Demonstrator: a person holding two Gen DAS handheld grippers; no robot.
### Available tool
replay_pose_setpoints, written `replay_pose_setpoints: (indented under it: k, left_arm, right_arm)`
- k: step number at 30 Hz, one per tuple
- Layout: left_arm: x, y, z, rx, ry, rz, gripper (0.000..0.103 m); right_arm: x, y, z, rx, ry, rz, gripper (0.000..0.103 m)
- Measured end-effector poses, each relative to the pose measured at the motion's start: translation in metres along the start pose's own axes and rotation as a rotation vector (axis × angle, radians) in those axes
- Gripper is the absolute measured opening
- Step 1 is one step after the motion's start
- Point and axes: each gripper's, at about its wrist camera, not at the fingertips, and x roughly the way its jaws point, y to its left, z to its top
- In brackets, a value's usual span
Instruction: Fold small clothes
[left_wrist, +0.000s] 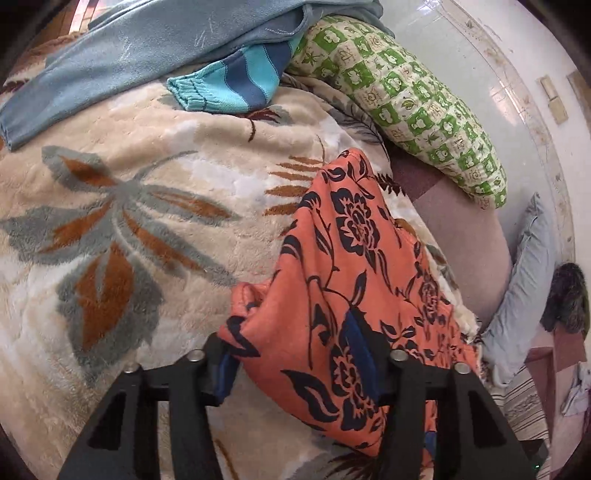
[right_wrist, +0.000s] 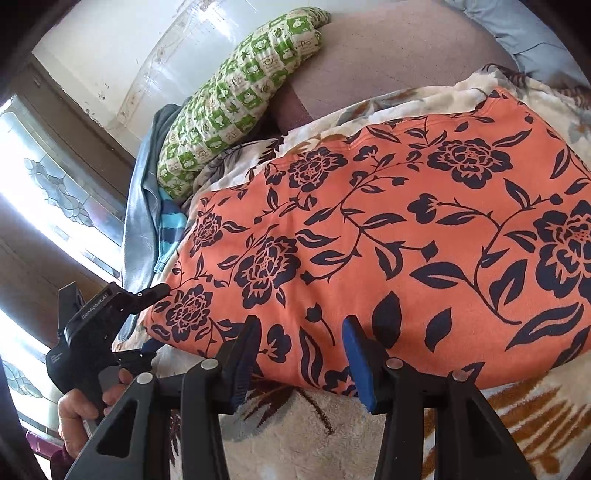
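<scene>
Gripping orange floral garment (left_wrist: 343, 266) edge: left tongs (left_wrist: 295, 363); right tongs (right_wrist: 301, 354) apart, astride hem.

The garment (right_wrist: 388, 229) is orange with dark navy flowers; the blanket (left_wrist: 122, 206) cream with grey-rust leaves; the pillow (left_wrist: 406, 103) green-and-cream checked; the sweater (left_wrist: 236, 85) turquoise-blue striped.

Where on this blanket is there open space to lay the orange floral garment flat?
The broad cream floral blanket lies bare between the orange floral garment and the grey-blue garment and striped sleeve. The far end is crowded by those clothes and the green patterned pillow.
</scene>
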Motion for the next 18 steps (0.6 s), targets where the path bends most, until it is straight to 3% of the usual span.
replay_pose_setpoints:
  k: [2, 5, 7, 9, 10, 12, 13, 14, 18]
  left_arm:
    - [0.003, -0.001, 0.000, 0.025, -0.002, 0.027, 0.036]
    - [0.001, 0.000, 0.001, 0.022, -0.002, 0.030, 0.033]
    - [0.003, -0.001, 0.001, 0.027, 0.002, 0.043, 0.034]
    - [0.007, 0.000, -0.001, 0.018, 0.006, 0.037, 0.046]
    - [0.010, -0.002, -0.002, 0.025, 0.007, 0.014, 0.059]
    - [0.010, -0.009, -0.005, 0.071, -0.012, 0.019, 0.063]
    - [0.010, -0.013, -0.007, 0.094, -0.018, 0.041, 0.058]
    - [0.008, -0.014, -0.007, 0.109, -0.028, 0.071, 0.040]
    - [0.002, -0.005, -0.003, 0.049, -0.031, 0.022, 0.029]
  right_arm:
    - [0.002, -0.003, 0.004, 0.013, -0.014, 0.008, 0.050]
    - [0.009, -0.007, 0.007, 0.028, -0.011, 0.017, 0.050]
    - [0.024, -0.010, 0.005, 0.037, 0.054, 0.028, 0.050]
    - [0.026, -0.010, 0.004, 0.021, 0.059, 0.029, 0.050]
    - [0.025, -0.012, 0.005, 0.040, 0.067, 0.039, 0.050]
    - [0.022, -0.022, 0.006, 0.113, 0.068, 0.082, 0.050]
    - [0.019, -0.028, 0.006, 0.155, 0.062, 0.107, 0.050]
    - [0.015, -0.033, 0.007, 0.191, 0.057, 0.127, 0.050]
    - [-0.013, -0.053, 0.013, 0.273, -0.034, 0.131, 0.050]
